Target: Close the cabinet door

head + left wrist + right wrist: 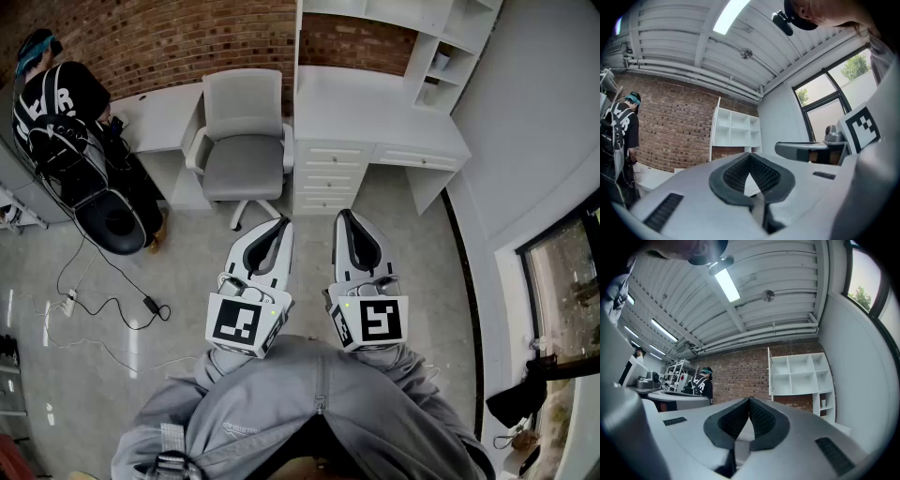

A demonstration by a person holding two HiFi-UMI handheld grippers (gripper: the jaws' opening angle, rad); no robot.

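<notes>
A white desk (375,112) with a stack of drawers (330,176) stands ahead against the brick wall. Above it rises a white open shelf unit (441,47), also in the left gripper view (736,133) and the right gripper view (799,373). A thin white panel (769,371) runs along the unit's left side; I cannot tell if it is a door. My left gripper (278,223) (750,155) and right gripper (344,216) (750,400) are held side by side close to my body. They point towards the desk and touch nothing. Both are shut and hold nothing.
A grey office chair (242,141) stands left of the drawers. A person in black (56,103) stands at the far left by a black round seat (108,220). Cables and a power strip (103,302) lie on the floor at left. A window (562,272) lines the right wall.
</notes>
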